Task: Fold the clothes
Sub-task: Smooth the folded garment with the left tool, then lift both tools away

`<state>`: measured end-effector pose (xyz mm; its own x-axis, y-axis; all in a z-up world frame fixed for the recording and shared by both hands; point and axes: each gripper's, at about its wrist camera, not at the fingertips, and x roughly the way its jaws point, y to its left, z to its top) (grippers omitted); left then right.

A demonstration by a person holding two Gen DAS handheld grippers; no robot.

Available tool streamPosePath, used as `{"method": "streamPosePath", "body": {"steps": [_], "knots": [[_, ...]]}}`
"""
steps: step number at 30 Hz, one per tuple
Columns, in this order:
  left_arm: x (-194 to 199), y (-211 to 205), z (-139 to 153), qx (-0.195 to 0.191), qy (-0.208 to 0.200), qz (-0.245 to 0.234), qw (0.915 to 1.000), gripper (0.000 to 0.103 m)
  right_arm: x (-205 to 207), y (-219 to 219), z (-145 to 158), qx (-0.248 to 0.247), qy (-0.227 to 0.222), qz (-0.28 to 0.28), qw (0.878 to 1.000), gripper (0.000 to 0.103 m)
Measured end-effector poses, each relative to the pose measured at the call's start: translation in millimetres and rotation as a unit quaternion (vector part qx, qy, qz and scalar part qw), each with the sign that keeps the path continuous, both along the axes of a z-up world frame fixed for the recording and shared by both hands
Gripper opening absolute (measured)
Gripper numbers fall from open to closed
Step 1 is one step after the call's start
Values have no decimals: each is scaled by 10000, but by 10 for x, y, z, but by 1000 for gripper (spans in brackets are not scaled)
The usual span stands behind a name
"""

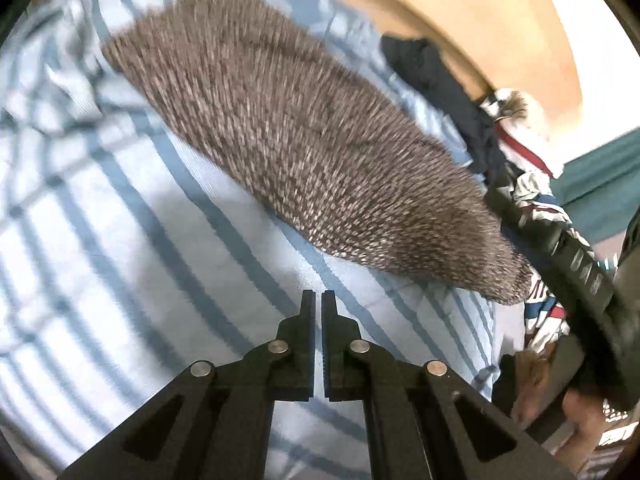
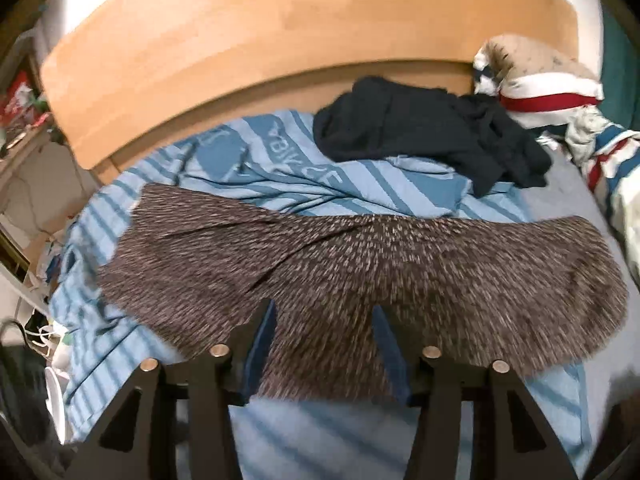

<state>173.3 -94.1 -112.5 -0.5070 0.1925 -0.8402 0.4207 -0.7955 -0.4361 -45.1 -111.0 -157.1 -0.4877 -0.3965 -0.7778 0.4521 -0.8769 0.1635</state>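
Note:
A brown speckled knit garment point(image 2: 320, 272) lies spread flat across the blue striped bedcover point(image 2: 280, 176). In the left wrist view the same garment point(image 1: 304, 152) runs diagonally from upper left to lower right. My left gripper point(image 1: 319, 300) is shut and empty, hovering over the bedcover point(image 1: 120, 240) just short of the garment's near edge. My right gripper point(image 2: 324, 308) is open, its jaws wide apart over the garment's near edge, holding nothing. The right gripper's black body point(image 1: 580, 272) shows at the right of the left wrist view.
A dark navy garment point(image 2: 432, 128) lies crumpled near the wooden headboard point(image 2: 280, 40). A red, white and blue pile of clothes point(image 2: 560, 92) sits at the bed's right side. Clutter and cables point(image 2: 40, 332) lie off the bed's left edge.

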Motion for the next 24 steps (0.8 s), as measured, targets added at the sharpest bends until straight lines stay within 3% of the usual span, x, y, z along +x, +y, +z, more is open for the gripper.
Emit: {"method": "streamPosePath", "body": {"steps": [4, 9, 13, 16, 24], "knots": [[314, 140, 410, -772, 381, -207, 9961, 3, 475, 144, 138, -70, -174, 1, 9998, 58], [667, 481, 733, -1640, 783, -373, 9826, 3, 1029, 458, 410, -454, -240, -351, 9981, 59], [1030, 558, 1030, -1580, 1401, -351, 9768, 3, 1326, 558, 689, -252, 103, -293, 9992, 60], [1226, 508, 1195, -1656, 1591, -254, 9729, 3, 1502, 584, 863, -272, 336, -271, 9987, 64], [1424, 281, 1267, -1763, 1494, 27, 9729, 3, 1700, 543, 943, -410, 251, -152, 9987, 70]]}}
